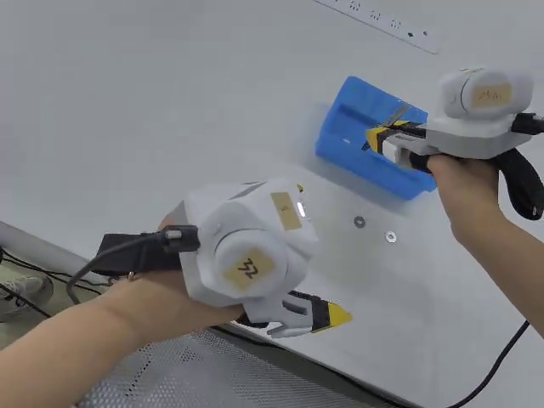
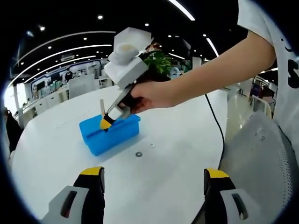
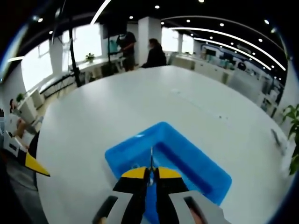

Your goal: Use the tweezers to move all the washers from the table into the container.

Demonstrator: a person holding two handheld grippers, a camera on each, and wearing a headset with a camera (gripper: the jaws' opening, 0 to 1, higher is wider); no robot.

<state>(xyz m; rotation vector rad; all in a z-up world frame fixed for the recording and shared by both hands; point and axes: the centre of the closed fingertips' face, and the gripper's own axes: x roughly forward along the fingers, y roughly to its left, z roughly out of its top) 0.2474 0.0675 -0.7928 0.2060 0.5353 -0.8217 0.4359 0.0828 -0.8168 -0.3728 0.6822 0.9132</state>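
Container (image 1: 350, 119) partly hidden behind right gripper (image 1: 371, 138); tweezers (image 3: 151, 163) tips too small.

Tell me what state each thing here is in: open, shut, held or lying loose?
Left gripper: open, empty.
Right gripper: shut on the tweezers.
Tweezers: held, pointing into the container.
Container: open-topped, resting on the table.
Washers: two, loose on the table, outside the container.

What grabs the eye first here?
The bright blue container on the white table, with the right hand-held gripper poised over it, shut on the tweezers. Next, two washers lying on the table beside the container, and the left hand-held gripper open in the foreground.
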